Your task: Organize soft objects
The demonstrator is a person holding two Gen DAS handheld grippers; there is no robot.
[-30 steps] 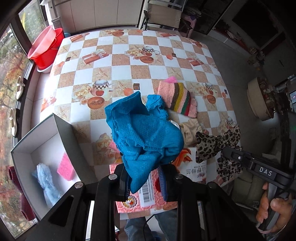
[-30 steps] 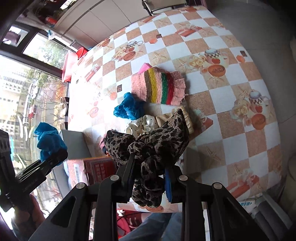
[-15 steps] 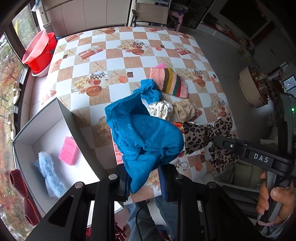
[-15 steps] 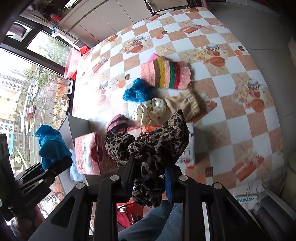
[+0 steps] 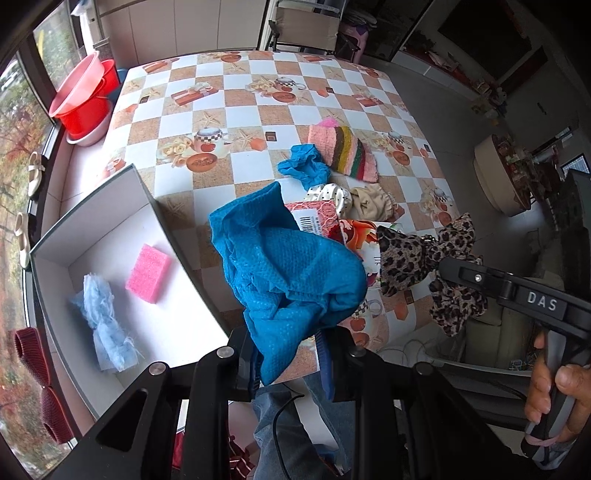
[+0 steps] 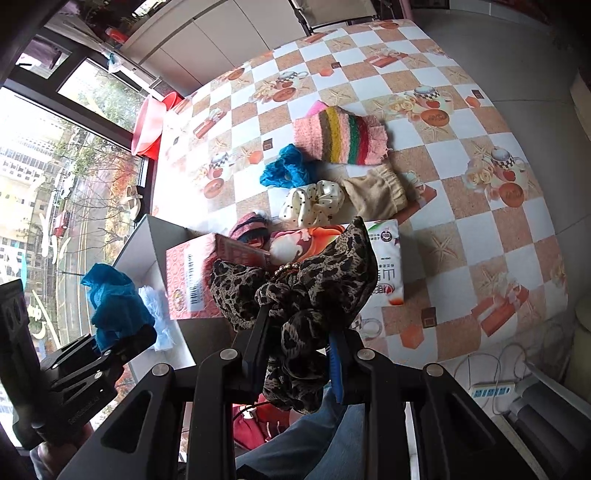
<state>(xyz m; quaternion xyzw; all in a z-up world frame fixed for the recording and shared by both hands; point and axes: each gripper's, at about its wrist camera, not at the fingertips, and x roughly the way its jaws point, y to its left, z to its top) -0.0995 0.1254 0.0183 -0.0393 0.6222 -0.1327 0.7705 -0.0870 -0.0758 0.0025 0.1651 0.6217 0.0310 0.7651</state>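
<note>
My left gripper is shut on a crumpled blue cloth that hangs above the table's near edge, just right of the white box. Inside the box lie a pink sponge and a pale blue cloth. My right gripper is shut on a leopard-print bow, held over the tissue boxes. On the table sit a striped knit piece, a small blue scrunchie, a dotted cream scrunchie and a beige cloth.
Red basins stand on the sill beyond the table's far left corner. A chair is at the far end. The person's jeans are below the near edge, and a power strip lies on the floor.
Both grippers have drawn back toward the table's near edge and the white box, each still holding its cloth. More of the box's inside now shows in the left wrist view.
</note>
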